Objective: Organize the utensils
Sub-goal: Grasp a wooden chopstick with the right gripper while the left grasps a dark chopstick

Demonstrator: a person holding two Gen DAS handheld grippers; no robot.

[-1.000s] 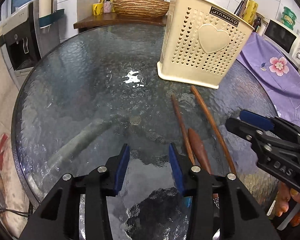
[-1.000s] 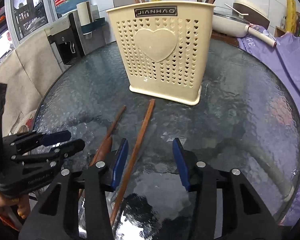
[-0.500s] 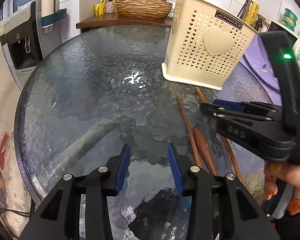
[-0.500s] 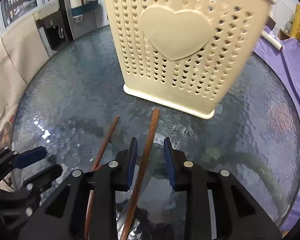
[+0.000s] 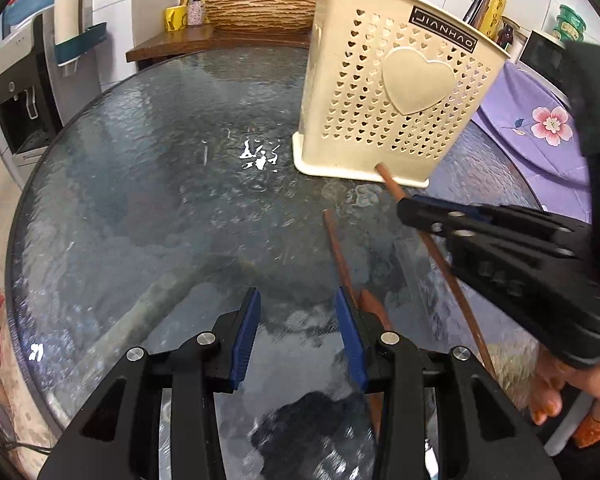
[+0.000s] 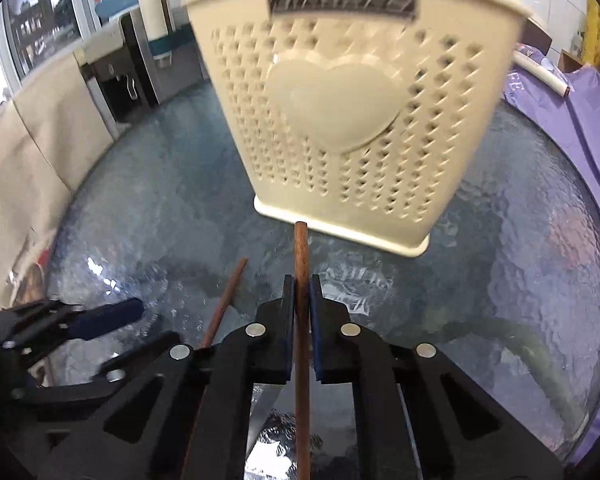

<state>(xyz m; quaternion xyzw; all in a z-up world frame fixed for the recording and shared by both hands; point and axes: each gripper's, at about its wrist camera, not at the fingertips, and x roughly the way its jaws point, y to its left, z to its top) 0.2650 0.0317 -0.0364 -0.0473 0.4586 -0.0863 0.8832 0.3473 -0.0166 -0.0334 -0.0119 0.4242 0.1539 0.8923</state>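
Note:
A long brown wooden utensil handle [image 6: 301, 256] runs straight between the blue pads of my right gripper [image 6: 300, 280]. The jaws are closing and the pads press it on both sides. Its far end points at the foot of the cream heart-patterned holder [image 6: 352, 120]. In the left wrist view the same handle [image 5: 448, 272] slants from the holder [image 5: 400, 100] toward the table edge, with the right gripper [image 5: 410, 210] clamped near its top. My left gripper [image 5: 297, 320] stands open over bare glass with nothing between its fingers. A second wooden spoon [image 5: 340, 252] lies just right of it.
The round textured glass table [image 5: 159, 180] carries everything. A purple flowered cloth [image 5: 540, 132] lies at the right, a water dispenser [image 5: 15, 100] stands at the left, and a woven bowl [image 5: 259, 12] sits on a shelf behind. A person's hand [image 5: 560, 392] holds the right gripper.
My right gripper moved in toward the holder, straddled the long wooden handle and shut on it. The left gripper drifted slightly toward the holder and stayed open.

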